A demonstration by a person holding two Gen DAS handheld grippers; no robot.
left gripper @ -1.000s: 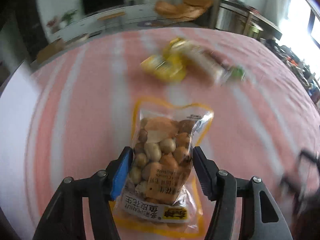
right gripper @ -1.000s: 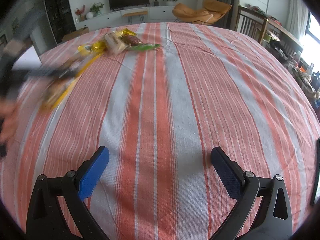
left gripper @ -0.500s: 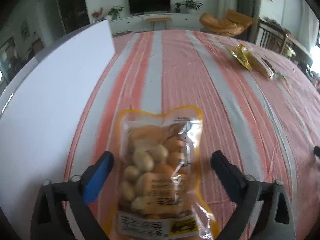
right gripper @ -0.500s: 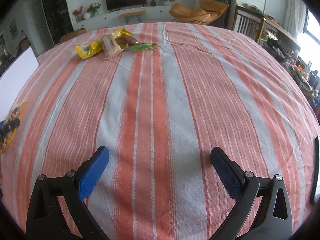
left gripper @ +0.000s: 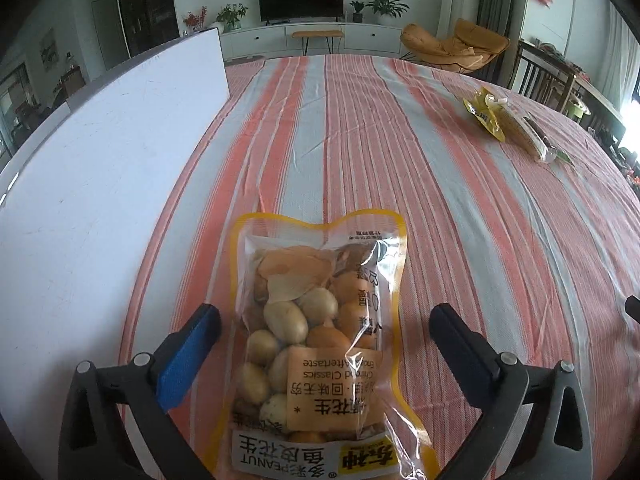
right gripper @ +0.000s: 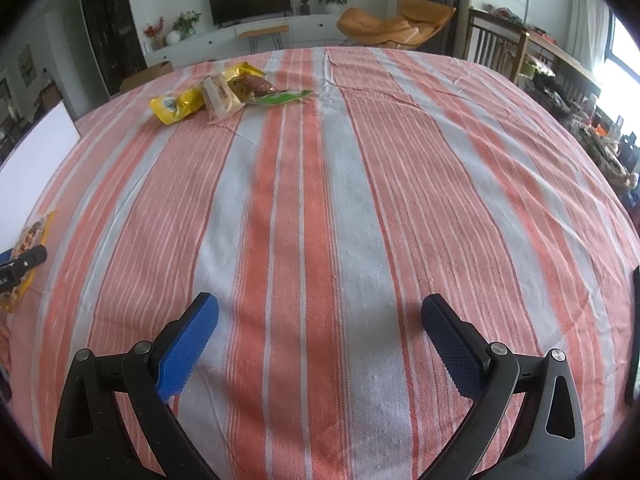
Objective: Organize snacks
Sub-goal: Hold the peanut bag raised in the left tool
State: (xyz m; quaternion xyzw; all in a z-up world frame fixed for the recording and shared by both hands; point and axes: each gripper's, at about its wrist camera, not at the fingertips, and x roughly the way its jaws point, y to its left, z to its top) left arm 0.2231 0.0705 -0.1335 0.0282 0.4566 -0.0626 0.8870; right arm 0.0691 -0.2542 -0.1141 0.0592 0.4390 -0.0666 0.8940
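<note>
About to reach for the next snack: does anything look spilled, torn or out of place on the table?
Nothing stands out. The peanut bag lies flat and sealed on the striped cloth beside the white board, between the open left gripper's fingers, untouched. The remaining snack packets sit in a loose heap, intact.

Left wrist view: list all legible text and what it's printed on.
"PEANUT" – white band at the near end of the peanut bag, reads upside down.
"Chinoid Classics" – orange label on the same bag, upside down; second word clear, first uncertain.
"...Aftertaste" – line beneath it, start cut by glare.
Chinese characters on the bag: large, not transcribed.
Small print at the bag's far edge: too small.
Far snack pile: print unreadable.
</note>
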